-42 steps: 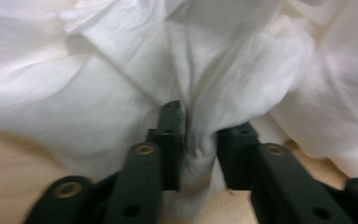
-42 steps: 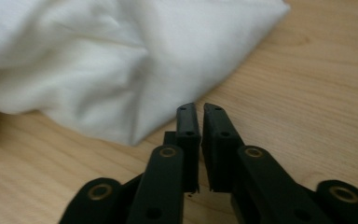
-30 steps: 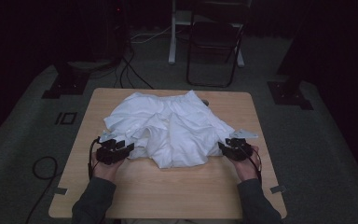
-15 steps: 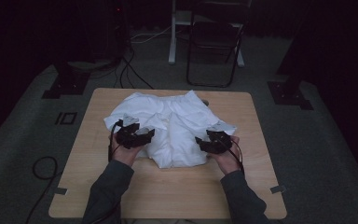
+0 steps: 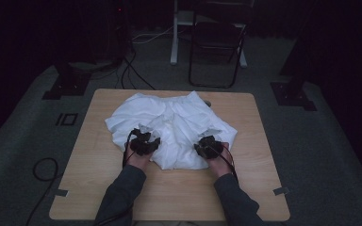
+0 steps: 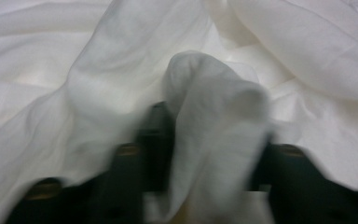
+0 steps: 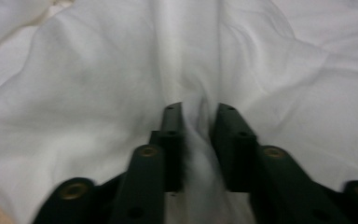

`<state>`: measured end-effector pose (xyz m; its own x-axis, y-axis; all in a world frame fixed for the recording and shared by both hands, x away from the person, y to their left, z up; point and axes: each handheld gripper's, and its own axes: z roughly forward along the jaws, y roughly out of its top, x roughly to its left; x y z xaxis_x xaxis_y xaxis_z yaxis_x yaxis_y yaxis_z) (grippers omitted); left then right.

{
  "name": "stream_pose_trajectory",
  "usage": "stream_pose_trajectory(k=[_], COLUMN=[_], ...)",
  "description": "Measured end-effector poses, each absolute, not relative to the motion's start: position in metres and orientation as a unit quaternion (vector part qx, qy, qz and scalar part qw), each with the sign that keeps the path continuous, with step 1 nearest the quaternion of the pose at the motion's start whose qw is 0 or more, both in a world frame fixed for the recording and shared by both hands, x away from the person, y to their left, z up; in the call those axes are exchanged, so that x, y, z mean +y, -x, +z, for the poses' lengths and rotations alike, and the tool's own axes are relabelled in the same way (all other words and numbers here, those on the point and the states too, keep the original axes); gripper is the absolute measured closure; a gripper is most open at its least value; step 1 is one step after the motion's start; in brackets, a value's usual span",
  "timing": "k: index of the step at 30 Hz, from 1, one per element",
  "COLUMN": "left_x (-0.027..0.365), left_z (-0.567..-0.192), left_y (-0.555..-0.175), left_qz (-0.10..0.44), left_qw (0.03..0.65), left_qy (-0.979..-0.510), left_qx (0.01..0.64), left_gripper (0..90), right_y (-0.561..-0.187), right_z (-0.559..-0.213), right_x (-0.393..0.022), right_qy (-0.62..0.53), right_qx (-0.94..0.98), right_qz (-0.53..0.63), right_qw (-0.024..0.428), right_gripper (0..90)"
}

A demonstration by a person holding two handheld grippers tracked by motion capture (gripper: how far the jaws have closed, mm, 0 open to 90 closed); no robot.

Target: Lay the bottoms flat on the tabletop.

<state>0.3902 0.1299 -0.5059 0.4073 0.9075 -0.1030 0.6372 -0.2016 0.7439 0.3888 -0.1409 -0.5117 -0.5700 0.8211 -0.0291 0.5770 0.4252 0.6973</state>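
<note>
White garment lies crumpled on the tabletop, spread mostly toward the far edge, long axis running left to right across the person's front. Left hand-held gripper sits on the near left part of the cloth; right hand-held gripper on the near right part, both pointing away from the person into the heap. Jaws of both have just been closing. Left gripper view: a raised fold of fabric stands between the jaws, blurred, pinched at a narrow gap. Right gripper view: a thin ridge of cloth clamped between the two jaws, narrow gap. Judgement: each hand has a pinch on the near hem region, roughly symmetric about the garment's middle; the bulk lies beyond both grippers, so a lift or pull toward the person would draw the fabric flat. Neither hand is nearer
</note>
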Motion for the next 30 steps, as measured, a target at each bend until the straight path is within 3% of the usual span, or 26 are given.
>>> stream_pose_trajectory(k=[3,12,26,30], left_x=[0.136,0.176,0.232,0.229], left_z=[-0.502,-0.494,-0.509,-0.519], left_y=[-0.383,-0.339,-0.274,-0.267], left_qz=[0.183,0.184,0.155,0.144], left_qw=[0.377,0.432,0.421,0.400], left_qy=[-0.747,-0.709,-0.693,-0.709], left_qx=[0.515,0.527,0.564,0.563], left_gripper=[79.3,80.5,81.4,75.9], right_y=[-0.378,-0.341,-0.295,-0.288], right_z=[-0.510,-0.507,-0.508,-0.513], right_x=[-0.149,-0.183,-0.249,-0.250], right_qy=[-0.431,-0.452,-0.495,-0.495], right_qx=[0.816,0.799,0.776,0.783], right_qz=[0.334,0.331,0.328,0.311], right_qw=[0.191,0.218,0.210,0.211], right_gripper=[83.6,86.8,85.8,85.0])
